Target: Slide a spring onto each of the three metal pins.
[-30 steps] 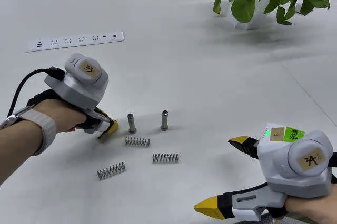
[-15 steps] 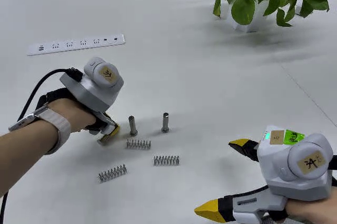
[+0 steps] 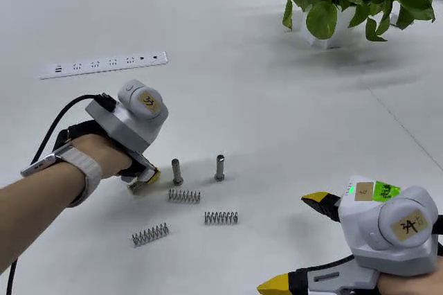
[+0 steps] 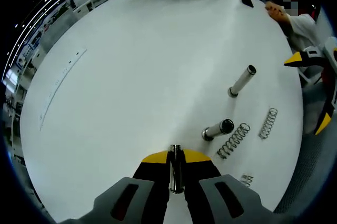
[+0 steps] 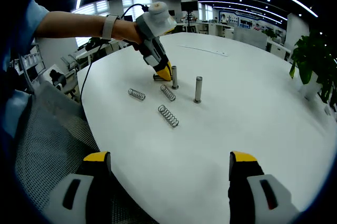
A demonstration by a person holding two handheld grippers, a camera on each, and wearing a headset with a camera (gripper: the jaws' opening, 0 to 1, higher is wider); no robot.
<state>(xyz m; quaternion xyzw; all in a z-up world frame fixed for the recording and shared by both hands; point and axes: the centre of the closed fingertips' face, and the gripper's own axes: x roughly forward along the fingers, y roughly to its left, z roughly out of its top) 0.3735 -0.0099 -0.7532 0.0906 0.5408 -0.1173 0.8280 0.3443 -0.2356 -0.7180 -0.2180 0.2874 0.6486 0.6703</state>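
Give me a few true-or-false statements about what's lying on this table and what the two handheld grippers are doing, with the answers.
1. Three springs lie loose on the table. True.
2. A spring already sits on one of the upright pins. False: both standing pins are bare.
3. The left gripper is shut on a metal pin. True.
4. The right gripper is clamped on a spring. False: its jaws stand wide open and hold nothing, well apart from the springs.
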